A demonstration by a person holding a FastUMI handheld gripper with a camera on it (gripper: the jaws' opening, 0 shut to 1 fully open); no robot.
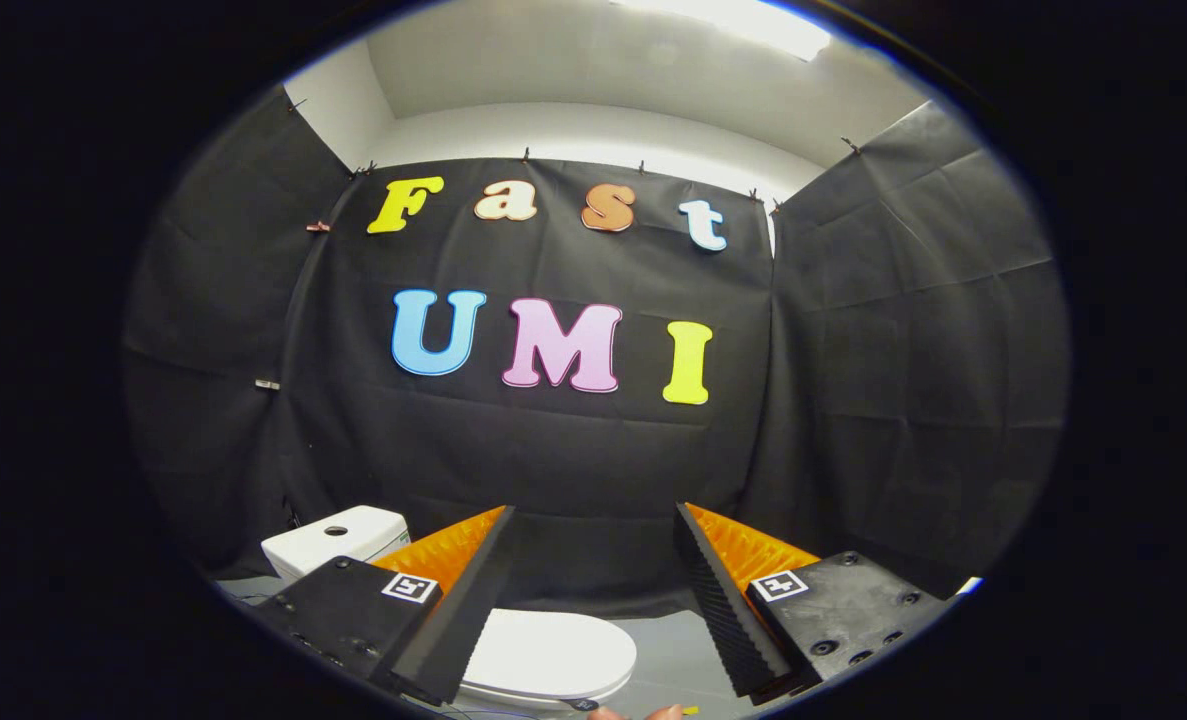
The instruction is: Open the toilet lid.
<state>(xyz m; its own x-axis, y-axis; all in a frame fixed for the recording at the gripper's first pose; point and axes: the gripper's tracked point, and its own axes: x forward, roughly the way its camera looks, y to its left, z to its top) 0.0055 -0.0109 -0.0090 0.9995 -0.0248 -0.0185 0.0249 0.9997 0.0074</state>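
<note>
1. The gripper (593, 590) has its two fingers spread wide apart, holding nothing.
2. The white oval plastic toilet lid (551, 655) lies closed and flat, low between the fingers and nearer the left one, which hides its left edge.
3. The white boxy toilet tank (338, 538) stands beyond the left finger, against the black cloth wall (573, 460).
4. Grey floor (668, 655) lies beside the lid.
5. Fingertips of a hand (643, 713) show just below the lid.
</note>
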